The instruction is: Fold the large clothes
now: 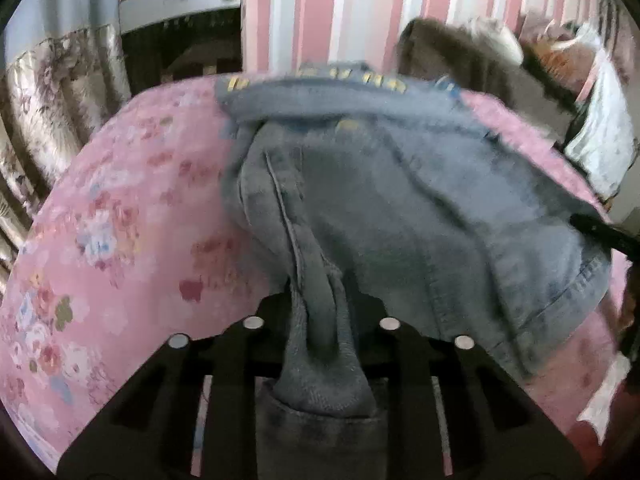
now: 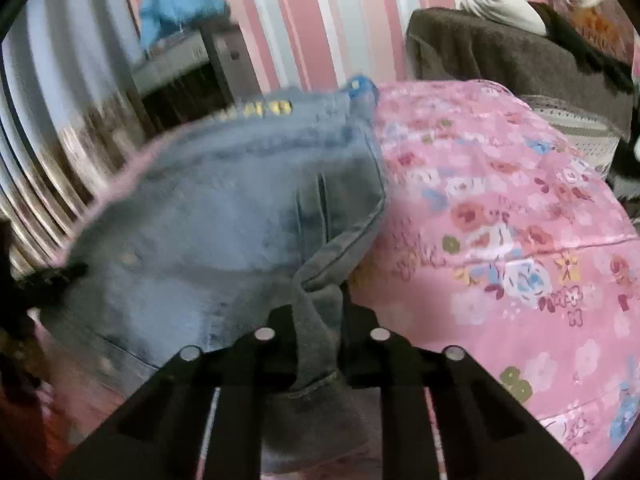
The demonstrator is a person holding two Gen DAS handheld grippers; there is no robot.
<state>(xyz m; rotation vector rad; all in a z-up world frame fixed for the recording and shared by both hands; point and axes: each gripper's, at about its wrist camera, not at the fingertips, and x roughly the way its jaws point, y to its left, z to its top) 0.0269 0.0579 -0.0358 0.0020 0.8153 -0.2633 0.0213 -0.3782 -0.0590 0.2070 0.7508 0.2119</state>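
Nearest the left wrist camera, the black two-finger left gripper [image 1: 320, 312] is seen with its jaws clenched on a bunched fold of the faded blue-grey denim garment [image 1: 400, 200]; the pinched cloth is drawn back between the fingers towards the lens. In the right wrist view, the black two-finger right gripper [image 2: 320, 312] is likewise found with its jaws clenched on a gathered, hemmed edge of the same denim garment [image 2: 224, 216].

Beyond the jaws, the garment is spread over the pink floral-printed bedcover [image 1: 120, 220], lying across the middle of the bed. In the left view it is flanked by bedcover on both sides; in the right view the bedcover [image 2: 500, 240] is exposed to the right of the denim. A stitched hem is noted along the garment's right edge in the left view. At the garment's far end, yellow lettering [image 1: 320, 80] is observed on a band of the denim; it is too blurred to be read.

Further back, a dark brown fleece blanket [image 2: 500, 56] is piled at the far right of the bed. A pink-and-white striped wall [image 1: 340, 8] is recorded behind. At the far left, floral-patterned curtains [image 1: 60, 92] are seen in the left view, and a bright blue cloth [image 2: 180, 4] is seen resting on dark furniture in the right view.
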